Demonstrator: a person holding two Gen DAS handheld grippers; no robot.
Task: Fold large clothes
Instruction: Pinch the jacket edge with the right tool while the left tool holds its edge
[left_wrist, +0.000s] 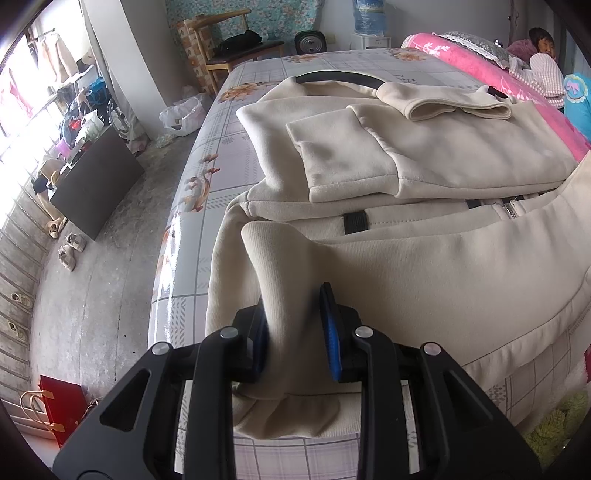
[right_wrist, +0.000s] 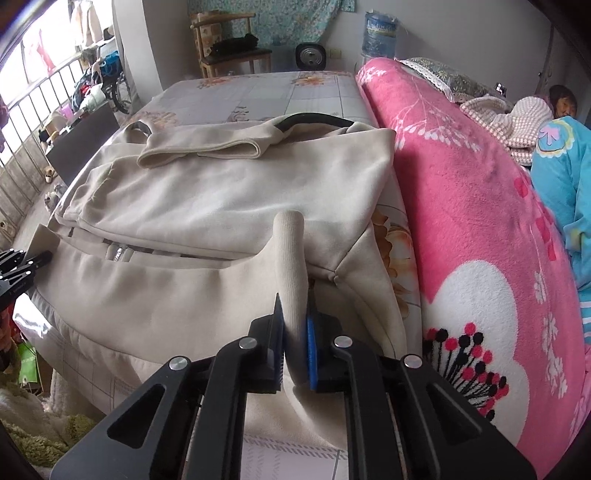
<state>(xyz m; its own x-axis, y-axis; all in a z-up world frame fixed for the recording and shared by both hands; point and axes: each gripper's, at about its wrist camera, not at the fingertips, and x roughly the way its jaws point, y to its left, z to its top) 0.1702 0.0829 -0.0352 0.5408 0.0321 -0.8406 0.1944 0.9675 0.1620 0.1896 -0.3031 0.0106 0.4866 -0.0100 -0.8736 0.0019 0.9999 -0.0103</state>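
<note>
A large cream zip jacket (left_wrist: 424, 173) lies spread on the bed, sleeves folded across its body and a dark collar at the far end. My left gripper (left_wrist: 293, 317) is shut on a bunched fold of the jacket's near hem at its left corner, the cloth pinched between the blue pads. In the right wrist view the same jacket (right_wrist: 221, 199) fills the middle. My right gripper (right_wrist: 294, 325) is shut on a raised ridge of the hem near the jacket's right corner. The left gripper's black frame (right_wrist: 18, 269) shows at the left edge there.
The bed's grey floral sheet (left_wrist: 258, 70) carries the jacket. A rolled pink blanket (right_wrist: 461, 221) runs along the bed's right side, with a person (right_wrist: 561, 107) lying beyond it. Left of the bed is bare floor with shoes (left_wrist: 70, 247), a dark board and a red bag (left_wrist: 61, 410).
</note>
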